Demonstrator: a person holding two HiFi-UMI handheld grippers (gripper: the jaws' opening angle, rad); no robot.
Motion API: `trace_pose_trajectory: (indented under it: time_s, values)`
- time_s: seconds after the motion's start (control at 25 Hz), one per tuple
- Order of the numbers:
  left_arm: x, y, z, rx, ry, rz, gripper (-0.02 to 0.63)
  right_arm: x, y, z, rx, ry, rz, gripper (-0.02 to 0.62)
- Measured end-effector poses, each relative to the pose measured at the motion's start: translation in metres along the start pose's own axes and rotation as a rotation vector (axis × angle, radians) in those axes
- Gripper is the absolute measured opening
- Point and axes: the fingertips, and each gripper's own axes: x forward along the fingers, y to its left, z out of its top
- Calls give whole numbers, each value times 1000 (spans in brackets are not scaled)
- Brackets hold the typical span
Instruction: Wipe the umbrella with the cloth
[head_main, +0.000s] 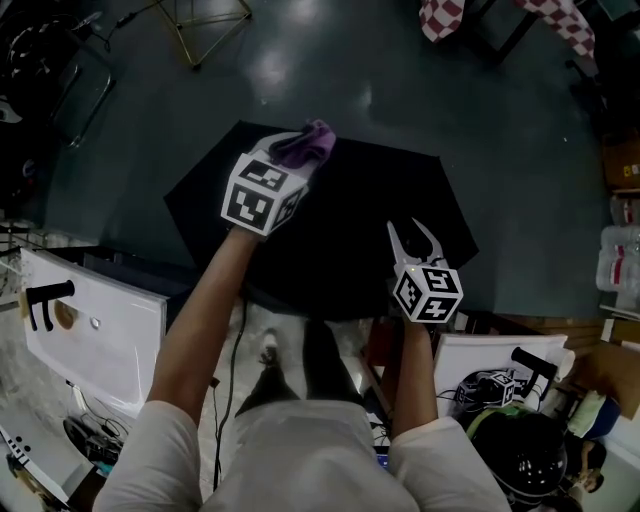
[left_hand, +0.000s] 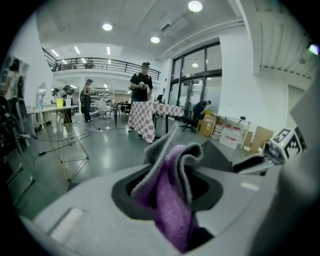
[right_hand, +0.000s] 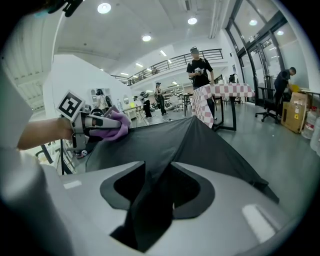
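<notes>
A person stands over an open black umbrella (head_main: 350, 230) resting canopy-up on the grey floor (head_main: 330, 70) at their feet, a gripper in each hand. The left gripper (head_main: 298, 160) has its jaws pressed together on a bunched purple cloth (head_main: 318, 140), which sticks out past the tips at the umbrella's far left edge. It is just above the fabric there or barely brushing it; which of the two the views do not settle.

The right gripper (head_main: 413, 236) sits at the umbrella's near right edge with its jaws spread wide. A fold of the black canopy runs up between them, but it appears to lie loose in the gap and not to be clamped.

The wiping step looks to be under way, with the cloth at one end of a stroke. The next move seems to call for bringing the cloth down flat on the canopy and drawing it across a panel. The right gripper may need to close on the rim so the umbrella does not slide or tip.

The canopy is matt black, stretched into flat panels with a raised centre, and no dirt or wet patch can be made out on it.
</notes>
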Motion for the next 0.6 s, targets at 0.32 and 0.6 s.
trace_pose_trajectory:
  time_s: [0.32, 0.6]
  values:
    - [-3, -11, -36, 48, 87, -2, 138, 4, -3, -3, 1, -9, -11, 156]
    - [-20, -41, -70, 70, 147, -51, 138, 5, -3, -5, 1, -19, -29, 158]
